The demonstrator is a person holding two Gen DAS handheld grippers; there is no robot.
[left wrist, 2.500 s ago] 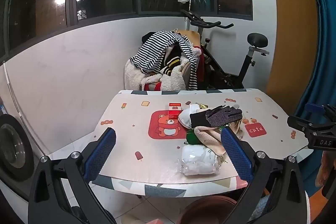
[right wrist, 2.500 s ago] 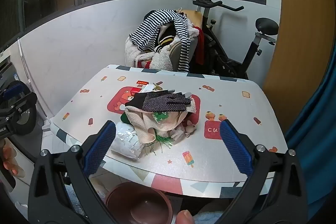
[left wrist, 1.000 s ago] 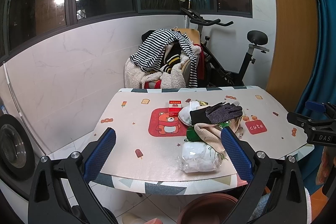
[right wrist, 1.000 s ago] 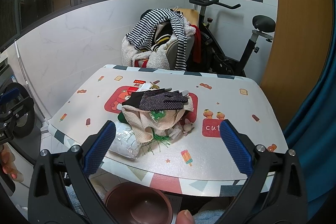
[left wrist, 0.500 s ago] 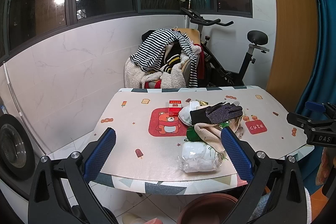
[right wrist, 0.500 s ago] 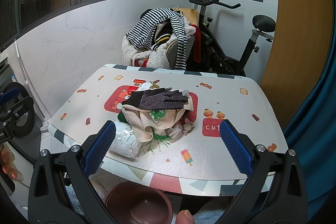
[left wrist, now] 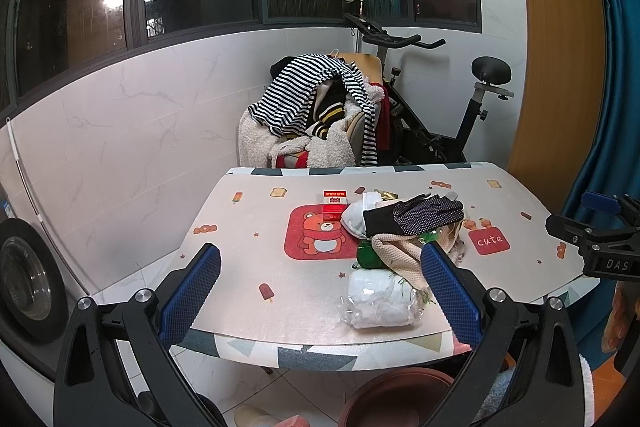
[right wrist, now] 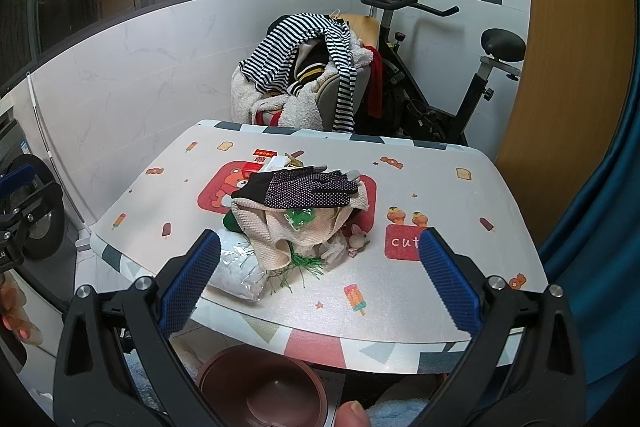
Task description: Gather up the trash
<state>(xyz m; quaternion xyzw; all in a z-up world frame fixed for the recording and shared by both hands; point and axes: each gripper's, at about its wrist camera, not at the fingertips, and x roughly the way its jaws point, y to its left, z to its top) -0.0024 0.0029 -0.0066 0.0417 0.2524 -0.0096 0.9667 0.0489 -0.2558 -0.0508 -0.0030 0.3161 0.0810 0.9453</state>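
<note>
Looking through the left wrist view, the left gripper (left wrist: 320, 285) hangs spread wide and empty at the lower frame, short of the table (left wrist: 256, 227). The trash heap sits right of centre: a dotted glove (left wrist: 420, 215) on a beige cloth (left wrist: 400, 253), a clear bag (left wrist: 380, 297) nearest the edge, a red box (left wrist: 334, 205) behind.

In the right wrist view, the right gripper (right wrist: 318, 277) is likewise agape and holding nothing, framing the heap mid-frame. A brown bowl (right wrist: 262, 389) waits at the bottom, probably as the receptacle.
</note>
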